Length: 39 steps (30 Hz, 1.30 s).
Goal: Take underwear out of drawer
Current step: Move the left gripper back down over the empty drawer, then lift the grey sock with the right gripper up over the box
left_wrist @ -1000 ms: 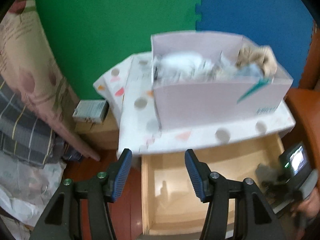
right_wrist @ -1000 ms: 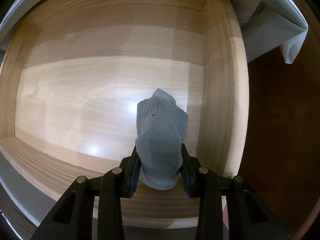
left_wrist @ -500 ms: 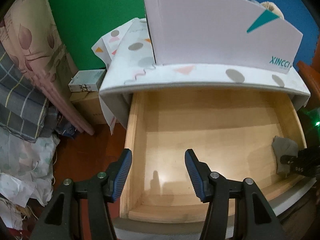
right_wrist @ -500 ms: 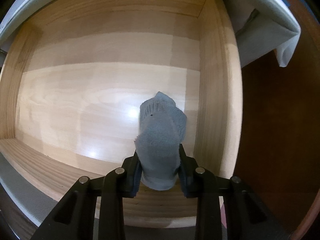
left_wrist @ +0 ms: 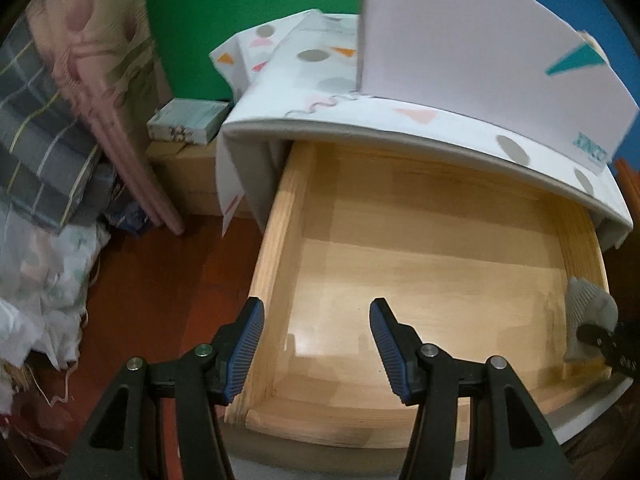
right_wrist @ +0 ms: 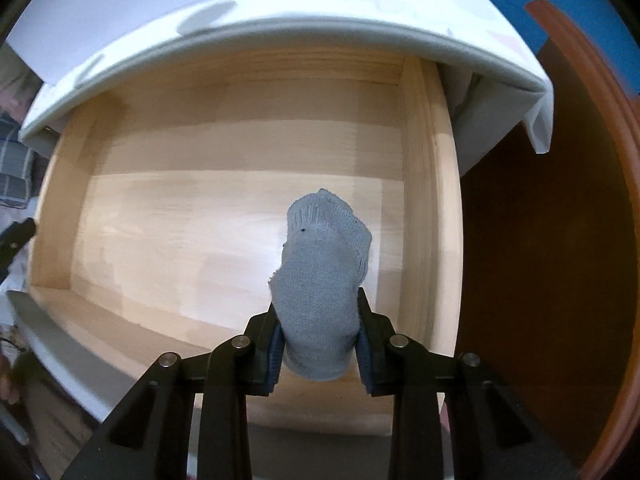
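A grey knitted garment (right_wrist: 322, 280), shaped like a folded sock, hangs between the blue pads of my right gripper (right_wrist: 320, 340), which is shut on it above the pulled-out wooden drawer (right_wrist: 180, 220). The same garment (left_wrist: 586, 312) shows at the right edge of the left wrist view, with the right gripper's black body just below it. My left gripper (left_wrist: 316, 344) stands open over the drawer's front left corner (left_wrist: 272, 280), nothing between its fingers. The drawer floor is bare wood.
A white box (left_wrist: 480, 48) with teal print stands on the cloth-covered cabinet top (left_wrist: 320, 96). Bedding and cloth (left_wrist: 48, 160) pile up at the left over a red-brown floor (left_wrist: 160, 280). A small carton (left_wrist: 188, 120) sits behind. A brown wooden panel (right_wrist: 560, 240) flanks the drawer's right.
My right gripper has lifted the grey garment off the drawer floor, so more of the cabinet top shows. My left gripper has come down and closer to the drawer's front left corner.
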Available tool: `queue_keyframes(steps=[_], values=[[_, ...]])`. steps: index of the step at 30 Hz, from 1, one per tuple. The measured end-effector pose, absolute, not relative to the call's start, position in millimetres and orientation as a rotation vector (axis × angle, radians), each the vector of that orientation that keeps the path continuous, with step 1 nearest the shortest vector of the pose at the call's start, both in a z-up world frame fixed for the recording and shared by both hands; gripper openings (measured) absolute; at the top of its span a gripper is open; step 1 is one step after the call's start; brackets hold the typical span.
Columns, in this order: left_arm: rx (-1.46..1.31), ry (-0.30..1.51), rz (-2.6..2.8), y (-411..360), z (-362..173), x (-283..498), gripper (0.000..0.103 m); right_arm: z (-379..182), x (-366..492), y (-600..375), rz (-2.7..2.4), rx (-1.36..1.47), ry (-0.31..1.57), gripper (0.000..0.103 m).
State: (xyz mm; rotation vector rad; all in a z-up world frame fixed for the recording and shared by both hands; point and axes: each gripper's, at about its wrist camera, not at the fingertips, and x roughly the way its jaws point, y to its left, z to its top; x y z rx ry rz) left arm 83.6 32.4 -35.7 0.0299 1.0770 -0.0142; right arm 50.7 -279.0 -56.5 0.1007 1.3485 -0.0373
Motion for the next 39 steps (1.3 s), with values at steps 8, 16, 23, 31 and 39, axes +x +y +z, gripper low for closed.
queue_keyframes(steps=[8,16,23,31,39], values=[[-0.001,1.058,0.003,37.2,-31.7,82.5,0.056,2.4,37.6,-285.5,0.018,0.112,1.245,0.028],[0.046,1.035,-0.012,28.9,-28.2,79.9,0.056,83.2,33.8,-276.7,0.064,0.065,1.104,0.028],[0.056,1.025,-0.008,29.6,-27.2,79.6,0.056,139.3,69.6,-253.8,0.075,0.035,1.001,0.028],[0.086,1.015,0.008,25.8,-27.1,79.0,0.056,171.2,136.5,-227.0,0.056,0.0,0.94,0.028],[0.113,1.009,0.012,21.2,-27.5,77.7,0.056,163.8,201.6,-208.6,0.037,-0.012,0.958,0.028]])
